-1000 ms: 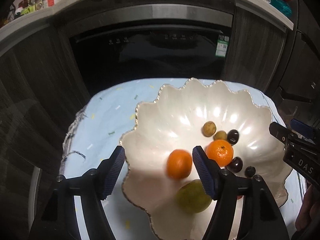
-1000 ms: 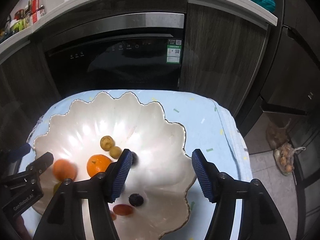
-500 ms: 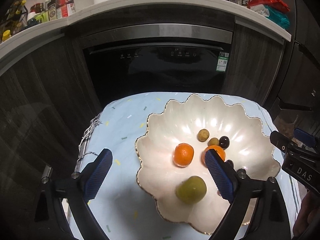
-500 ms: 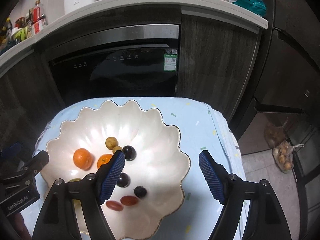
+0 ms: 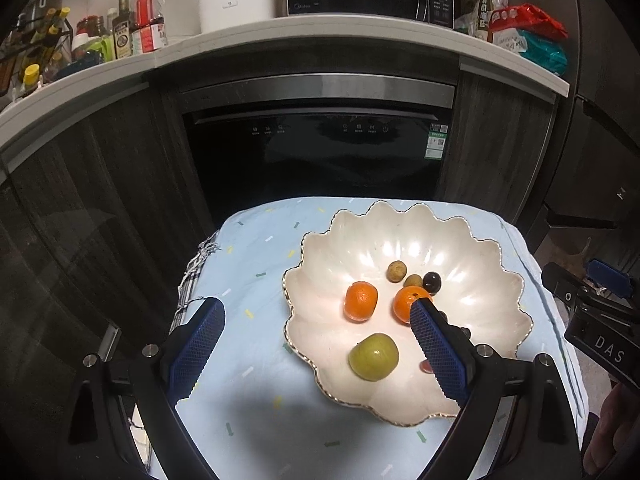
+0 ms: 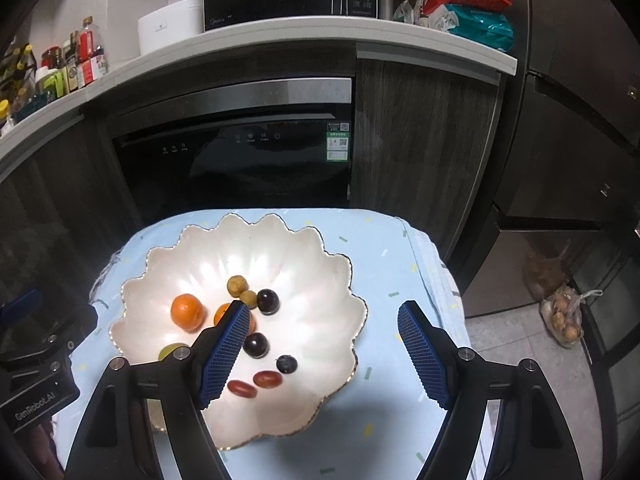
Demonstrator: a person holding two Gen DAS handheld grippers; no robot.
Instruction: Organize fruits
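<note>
My left gripper (image 5: 316,344) hangs above the cloth-covered surface (image 5: 248,392) with its jaws spread wide and nothing between the pads. My right gripper (image 6: 322,350) hangs with jaws fairly wide and equally empty.

All the fruit lies in the scalloped white bowl (image 6: 280,240), which sits below and ahead of both sets of jaws.

Going left to right in the right wrist view:
- A mandarin (image 6: 187,313) lies left of my right jaws. Judged firm but loose-skinned, it would take a pinch across its widest part.
- A green fruit (image 5: 373,356), seen best from the left wrist, lies just inside my left gripper's right finger. It looks the heaviest and smooth, so likely slippery; I would grip at its middle.
- A second mandarin (image 5: 404,300) is partly hidden behind a finger.
- Two small tan fruits (image 6: 237,285) touch each other.
- Two dark round fruits (image 6: 267,301), probably soft, call for light pressure.
- Two red oblong fruits (image 6: 268,379) and a blueberry (image 6: 286,364) lie nearest my right jaws; they are small and easily crushed.

The bowl looks glazed and breakable.
</note>
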